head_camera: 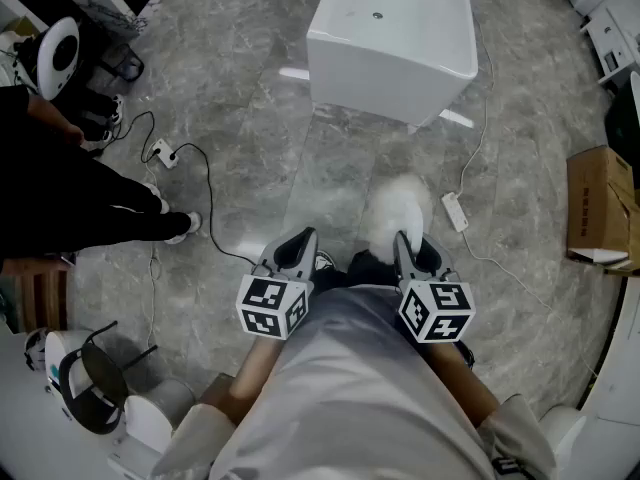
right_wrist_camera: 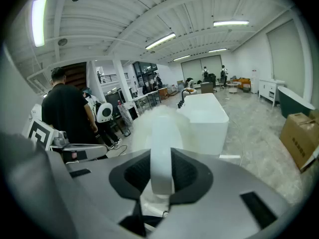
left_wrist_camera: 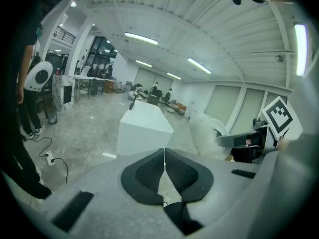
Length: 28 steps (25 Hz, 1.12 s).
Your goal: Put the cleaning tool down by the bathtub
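The cleaning tool is a fluffy white duster [head_camera: 396, 211] on a white handle [right_wrist_camera: 161, 158]. My right gripper [right_wrist_camera: 162, 152] is shut on that handle, and the fluffy head [right_wrist_camera: 158, 123] sticks out ahead of the jaws, above the floor. In the head view my right gripper [head_camera: 405, 241] is just behind the duster. My left gripper [head_camera: 299, 239] hangs beside it, its jaws [left_wrist_camera: 164, 151] shut with nothing between them. The white bathtub [head_camera: 391, 40] stands on the floor ahead of both grippers, a short way beyond the duster; it also shows as a bathtub [right_wrist_camera: 205, 114] past the tool's head.
A person in black [head_camera: 70, 203] stands at the left, near a power strip [head_camera: 162, 153] with a black cable. A white power strip [head_camera: 454, 211] and its cord lie right of the duster. A cardboard box [head_camera: 600, 206] sits at the right edge. The floor is grey marble.
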Motion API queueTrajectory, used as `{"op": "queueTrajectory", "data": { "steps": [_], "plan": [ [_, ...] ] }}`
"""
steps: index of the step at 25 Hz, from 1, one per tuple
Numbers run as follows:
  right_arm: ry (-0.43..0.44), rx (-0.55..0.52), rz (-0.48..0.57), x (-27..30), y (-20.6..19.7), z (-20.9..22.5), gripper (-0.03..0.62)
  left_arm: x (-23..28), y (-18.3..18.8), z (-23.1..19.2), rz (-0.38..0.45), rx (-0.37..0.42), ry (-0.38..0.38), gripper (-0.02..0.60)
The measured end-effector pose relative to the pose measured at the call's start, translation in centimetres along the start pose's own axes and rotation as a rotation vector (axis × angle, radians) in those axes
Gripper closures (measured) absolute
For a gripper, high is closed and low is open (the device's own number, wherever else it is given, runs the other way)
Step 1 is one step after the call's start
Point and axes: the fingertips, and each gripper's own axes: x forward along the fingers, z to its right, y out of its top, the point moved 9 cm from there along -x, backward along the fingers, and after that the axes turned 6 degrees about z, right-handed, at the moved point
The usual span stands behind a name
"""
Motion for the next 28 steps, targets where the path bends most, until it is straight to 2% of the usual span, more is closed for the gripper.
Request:
{"op": "queueTrajectory", "data": {
  "steps": [6, 10, 13, 16, 28],
  "plan": [
    [0.013, -0.005, 0.016, -0.5, 0.2, -0.6, 0.520, -0.1, 0.9, -0.1, 0.021, -0.005, -0.006, 0.571],
    [0.053, -0.019, -0.007, 0.1, 0.7, -0.8, 0.520, 0.0, 1.4, -0.3, 0.032, -0.035, 0.007, 0.571],
    [0.045, 0.004, -0.023, 0.9, 0.8, -0.4, 0.520, 0.2, 1.8, -0.5, 0.037, -0.048, 0.009, 0.571],
    [0.060, 0.036, -0.025, 2.1, 0.9, -0.7, 0.520, -0.1, 2.1, -1.4, 0.040, -0.048, 0.020, 0.571],
    [0.164, 0.024, -0.059, 9.2, 3.9, -1.4, 0.520, 3.2, 5.5, -4.9, 0.024, -0.032, 0.056, 0.571]
  ]
}}
